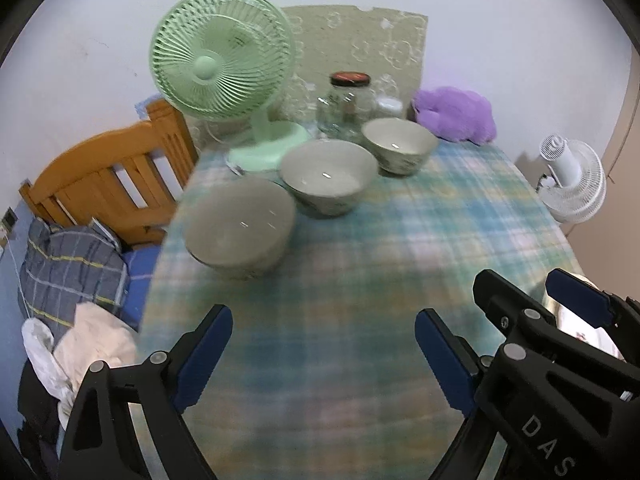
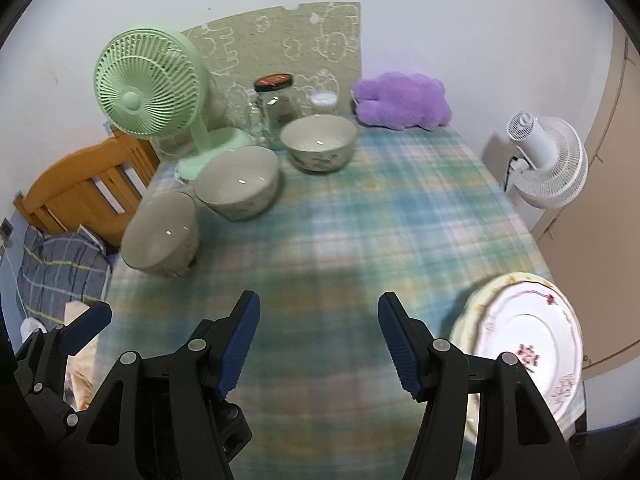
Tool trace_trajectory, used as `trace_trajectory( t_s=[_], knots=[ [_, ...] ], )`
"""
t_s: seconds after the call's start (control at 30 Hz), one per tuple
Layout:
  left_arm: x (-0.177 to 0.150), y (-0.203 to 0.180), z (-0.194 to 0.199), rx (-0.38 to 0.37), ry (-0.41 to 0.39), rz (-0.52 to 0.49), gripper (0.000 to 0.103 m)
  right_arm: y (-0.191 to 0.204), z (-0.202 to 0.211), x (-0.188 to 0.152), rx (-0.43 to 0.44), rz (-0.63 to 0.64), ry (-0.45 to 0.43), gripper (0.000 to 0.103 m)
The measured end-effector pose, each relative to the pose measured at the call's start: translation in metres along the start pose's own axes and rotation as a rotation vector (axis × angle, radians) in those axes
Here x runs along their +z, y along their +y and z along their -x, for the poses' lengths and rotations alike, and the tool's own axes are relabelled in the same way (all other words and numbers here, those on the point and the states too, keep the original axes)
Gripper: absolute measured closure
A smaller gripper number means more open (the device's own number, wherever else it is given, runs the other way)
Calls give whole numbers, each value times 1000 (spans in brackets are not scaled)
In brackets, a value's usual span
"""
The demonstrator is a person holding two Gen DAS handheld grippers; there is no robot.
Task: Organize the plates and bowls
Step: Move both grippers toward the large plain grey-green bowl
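Both of your tongs hang wide and hold nothing above the near end of the table (image 2: 360, 216): left tongs (image 1: 324, 356), right tongs (image 2: 318, 346).

Taking the green desk fan (image 1: 218, 54) as landmark: three bowls run in a diagonal row from beside its base toward the table's left edge. Far bowl (image 1: 400, 144) sits just right of the base, middle bowl (image 1: 328, 176) in front of the base, near bowl (image 1: 240, 228) nearest you at the left edge. Adjacent bowls look touching or nearly so; blur leaves that uncertain.

The row lies ahead and left of the left tongs, so that hand is judged nearer to the near bowl. The row's axis points away from you and rightward.

The plates (image 2: 524, 344) appear fully only in the right wrist view, a stack well apart from the fan at the near right edge, just right of the right tongs. The left view shows only a sliver behind the right tongs.

A glass jar (image 2: 276, 100) stands behind the bowls.
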State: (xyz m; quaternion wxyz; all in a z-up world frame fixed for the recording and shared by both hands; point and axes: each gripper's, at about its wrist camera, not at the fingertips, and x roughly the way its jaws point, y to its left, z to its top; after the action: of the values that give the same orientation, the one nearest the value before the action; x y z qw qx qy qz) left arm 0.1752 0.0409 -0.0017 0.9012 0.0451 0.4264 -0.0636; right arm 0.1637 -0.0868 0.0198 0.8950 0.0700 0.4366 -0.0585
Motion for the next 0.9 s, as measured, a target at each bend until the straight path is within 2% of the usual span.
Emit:
trace_trajectory(
  t_s=[0.27, 0.6, 0.73, 0.77, 0.8, 0.83, 0.9],
  knots=[
    [22, 55, -25, 19, -14, 36, 21, 59, -20, 22, 8, 7, -23, 38],
    [48, 104, -82, 54, 5, 78, 23, 115, -76, 52, 30, 12, -20, 39],
    [53, 111, -107, 58, 32, 82, 28, 124, -100, 58, 30, 3, -10, 43],
    [53, 113, -114, 67, 40, 87, 32, 125, -107, 59, 37, -7, 2, 44],
    [54, 114, -118, 72, 44, 90, 35, 125, -112, 60, 37, -13, 6, 46],
    [54, 115, -123, 73, 49, 92, 36, 126, -118, 61, 35, -18, 12, 51],
    [54, 118, -134, 68, 64, 99, 37, 127, -128, 62, 35, -25, 27, 54]
  ],
)
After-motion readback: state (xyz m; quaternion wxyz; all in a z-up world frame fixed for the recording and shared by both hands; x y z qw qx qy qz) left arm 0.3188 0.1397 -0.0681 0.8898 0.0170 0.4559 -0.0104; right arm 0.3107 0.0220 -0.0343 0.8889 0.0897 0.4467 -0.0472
